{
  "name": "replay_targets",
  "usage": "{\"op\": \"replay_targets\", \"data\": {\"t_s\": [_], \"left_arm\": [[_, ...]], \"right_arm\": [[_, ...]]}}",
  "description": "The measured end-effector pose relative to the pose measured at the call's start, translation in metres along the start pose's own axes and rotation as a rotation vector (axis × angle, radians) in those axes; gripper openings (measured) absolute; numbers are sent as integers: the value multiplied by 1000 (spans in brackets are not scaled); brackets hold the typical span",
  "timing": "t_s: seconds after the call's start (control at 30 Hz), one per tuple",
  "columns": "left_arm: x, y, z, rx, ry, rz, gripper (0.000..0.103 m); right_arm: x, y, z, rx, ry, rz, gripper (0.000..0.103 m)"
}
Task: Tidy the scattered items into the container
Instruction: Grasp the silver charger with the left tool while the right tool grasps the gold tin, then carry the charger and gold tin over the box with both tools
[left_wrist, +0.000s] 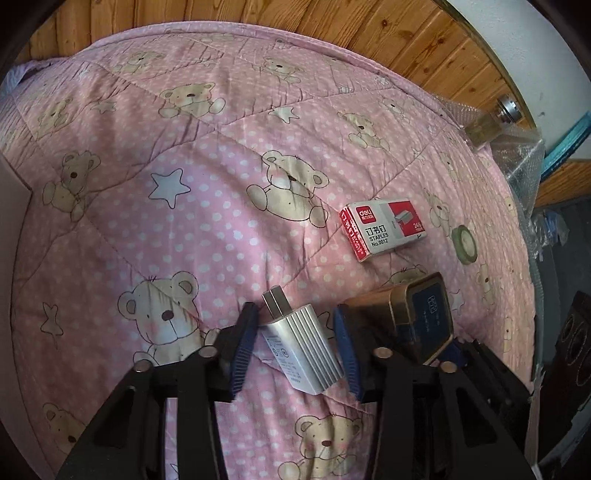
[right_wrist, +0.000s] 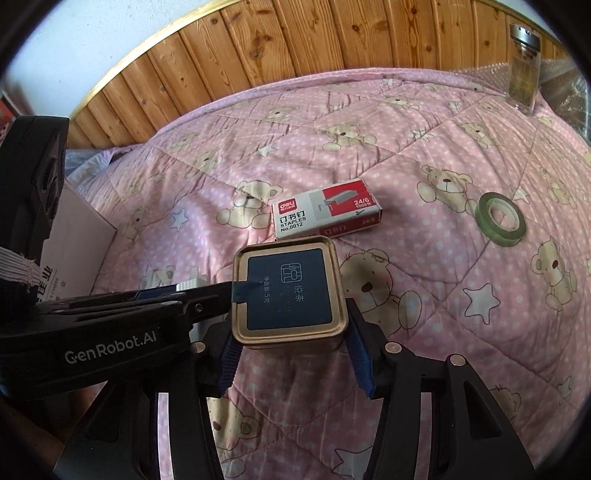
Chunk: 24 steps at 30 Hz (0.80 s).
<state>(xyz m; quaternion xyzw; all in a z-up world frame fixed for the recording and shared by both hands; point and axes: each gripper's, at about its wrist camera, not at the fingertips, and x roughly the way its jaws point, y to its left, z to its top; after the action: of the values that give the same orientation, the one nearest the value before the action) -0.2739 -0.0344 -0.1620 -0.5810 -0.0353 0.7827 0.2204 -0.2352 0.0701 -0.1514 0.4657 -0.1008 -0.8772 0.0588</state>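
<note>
Charger, white and ribbed, lies on the pink bear quilt between my left gripper's spread blue pads; I cannot tell whether they touch it, so I read them as released. At its three o'clock my right gripper clenches a gold tin with a dark blue lid. The staples box lies at the tin's twelve o'clock, a green tape roll at two o'clock, both well apart from my pads.
</note>
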Motion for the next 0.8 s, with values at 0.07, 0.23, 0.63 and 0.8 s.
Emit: {"op": "replay_targets", "data": {"t_s": [0.07, 0.23, 0.63, 0.8], "left_arm": [[0, 4, 0, 3, -5, 3, 23], [-8, 11, -4, -24, -1, -30, 23], [-60, 19, -54, -4, -25, -13, 23], [-85, 17, -82, 25, -53, 15, 23]], "right_arm": [[0, -1, 1, 8, 0, 6, 53], [-13, -1, -1, 39, 5, 5, 52], [-57, 6, -41, 124, -3, 33, 52], [-70, 21, -61, 120, 0, 46, 52]]}}
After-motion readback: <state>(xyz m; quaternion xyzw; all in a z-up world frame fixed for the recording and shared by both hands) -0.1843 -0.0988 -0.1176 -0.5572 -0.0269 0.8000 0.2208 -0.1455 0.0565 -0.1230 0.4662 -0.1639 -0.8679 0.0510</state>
